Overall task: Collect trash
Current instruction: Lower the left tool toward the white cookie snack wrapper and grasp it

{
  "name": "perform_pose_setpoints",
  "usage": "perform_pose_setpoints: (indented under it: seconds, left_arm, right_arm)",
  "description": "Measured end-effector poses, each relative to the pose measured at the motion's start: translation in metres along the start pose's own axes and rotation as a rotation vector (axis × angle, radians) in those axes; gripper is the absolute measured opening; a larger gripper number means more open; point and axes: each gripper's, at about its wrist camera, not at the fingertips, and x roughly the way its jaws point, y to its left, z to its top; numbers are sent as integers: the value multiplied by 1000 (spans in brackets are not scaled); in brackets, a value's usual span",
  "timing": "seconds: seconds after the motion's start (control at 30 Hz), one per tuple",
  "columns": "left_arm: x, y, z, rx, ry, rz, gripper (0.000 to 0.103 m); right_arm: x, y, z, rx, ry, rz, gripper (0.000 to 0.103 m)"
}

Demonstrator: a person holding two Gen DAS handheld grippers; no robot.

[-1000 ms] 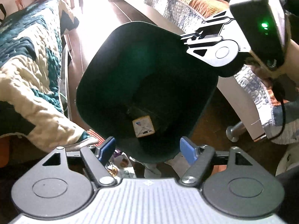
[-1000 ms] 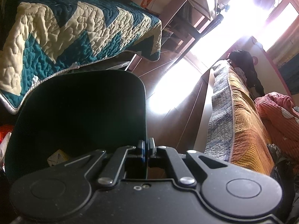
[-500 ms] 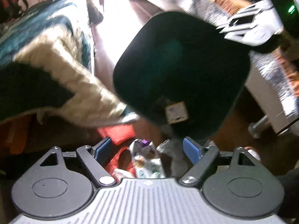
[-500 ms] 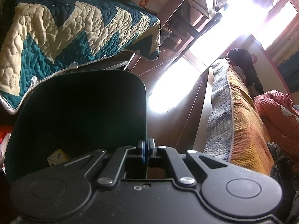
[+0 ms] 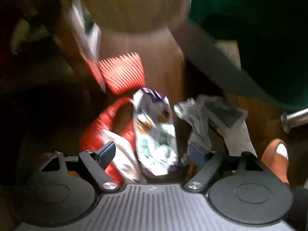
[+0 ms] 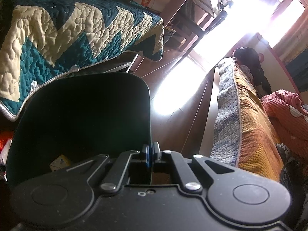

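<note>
My left gripper is open and empty, low over litter on the wooden floor. A white and purple snack wrapper lies between its fingers. A crumpled grey wrapper lies to the right, a red wrapper and a red ribbed paper cup to the left. My right gripper is shut on the rim of the dark green bin and holds it tilted. A small yellowish box lies inside the bin. The bin's wall shows at the top right of the left wrist view.
A bed with a teal and cream quilt stands on the left. A bed with an orange and grey cover stands on the right, its metal leg near the litter. An orange slipper is at the right.
My left gripper has swung down from the bin's mouth to the litter on the floor, still open. The right gripper and the bin have barely moved.
</note>
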Motion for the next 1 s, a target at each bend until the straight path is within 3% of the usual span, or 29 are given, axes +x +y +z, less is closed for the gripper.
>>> perform_pose_setpoints:
  seconds: [0.1, 0.4, 0.63, 0.67, 0.73, 0.77, 1.0]
  left_arm:
    - [18, -13, -9, 76, 35, 2, 83]
    - [66, -52, -47, 456, 79, 50, 83]
    - [87, -58, -53, 508, 95, 90, 81]
    - [88, -58, -55, 515, 95, 94, 77]
    - [92, -59, -56, 520, 105, 103, 57]
    - [93, -59, -56, 523, 110, 110, 53]
    - [89, -57, -53, 493, 83, 103, 43]
  right_arm:
    - [-1, 2, 0, -5, -2, 1, 2]
    - [-1, 2, 1, -3, -2, 8, 3]
    - [0, -2, 3, 29, 9, 15, 3]
    - [1, -2, 2, 28, 10, 11, 3]
    - [1, -2, 2, 30, 12, 6, 3]
    - [1, -2, 1, 33, 13, 4, 3]
    - [2, -2, 1, 37, 14, -1, 3]
